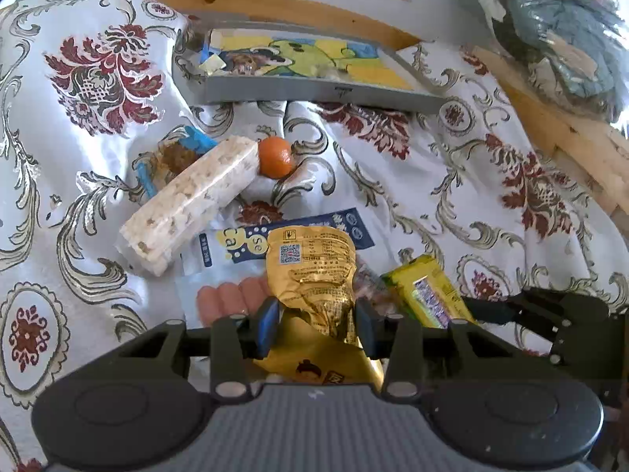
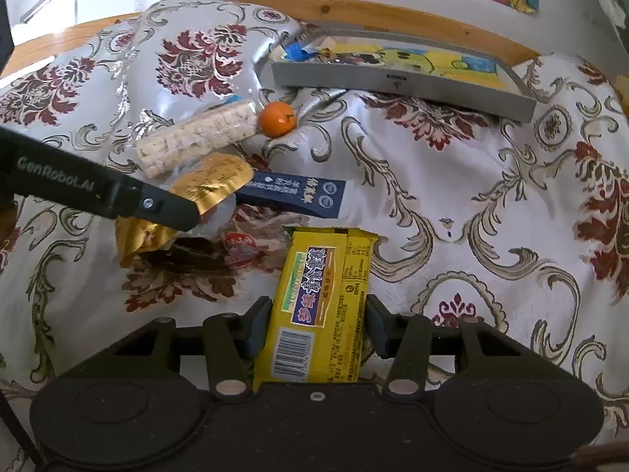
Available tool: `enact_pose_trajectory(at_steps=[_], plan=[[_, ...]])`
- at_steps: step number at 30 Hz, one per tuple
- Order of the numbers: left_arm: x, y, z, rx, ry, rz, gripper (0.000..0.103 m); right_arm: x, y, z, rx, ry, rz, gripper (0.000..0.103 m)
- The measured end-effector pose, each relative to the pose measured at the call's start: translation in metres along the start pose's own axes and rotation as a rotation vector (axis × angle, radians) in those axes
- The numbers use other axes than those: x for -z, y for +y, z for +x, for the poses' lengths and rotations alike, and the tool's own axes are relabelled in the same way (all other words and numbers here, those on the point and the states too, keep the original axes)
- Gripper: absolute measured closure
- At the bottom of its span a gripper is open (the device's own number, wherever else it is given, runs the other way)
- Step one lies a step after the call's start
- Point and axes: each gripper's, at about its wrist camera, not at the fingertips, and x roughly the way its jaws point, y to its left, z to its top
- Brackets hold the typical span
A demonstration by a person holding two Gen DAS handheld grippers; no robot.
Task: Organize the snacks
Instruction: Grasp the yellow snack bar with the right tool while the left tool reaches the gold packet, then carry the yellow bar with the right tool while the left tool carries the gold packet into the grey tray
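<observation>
The left hand-held gripper is clenched on a crumpled gold snack pouch bearing a QR code; "GenRobot.AI" is printed on its arm. The right hand-held gripper straddles a yellow barcoded snack bar lying on the floral tablecloth, fingers beside it; grip uncertain. Beyond lie a navy packet, a rice cracker bar, an orange, then a grey tray.

Both grippers' jaws clamped, level.
</observation>
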Motion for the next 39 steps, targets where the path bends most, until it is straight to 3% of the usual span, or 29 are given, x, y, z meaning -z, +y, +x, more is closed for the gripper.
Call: enact_pose_trajectory(at_steps=[15,27,33,39], plan=[[0.002,-0.001,-0.002,0.019,-0.026,-0.012,0.058,0.005,0.012,-0.003,0.055,-0.039,-0.161,0.053],[-0.003,0.002,-0.005,0.016,-0.071,-0.029,0.058,-0.003,0.01,-0.011,0.13,-0.12,-0.273,0.053],[-0.023,0.003,-0.001,-0.005,-0.104,-0.056,0.058,-0.023,-0.002,-0.01,0.156,-0.178,-0.32,0.053],[-0.068,0.004,0.011,-0.022,-0.155,-0.089,0.058,-0.061,-0.025,0.002,0.165,-0.231,-0.342,0.053]])
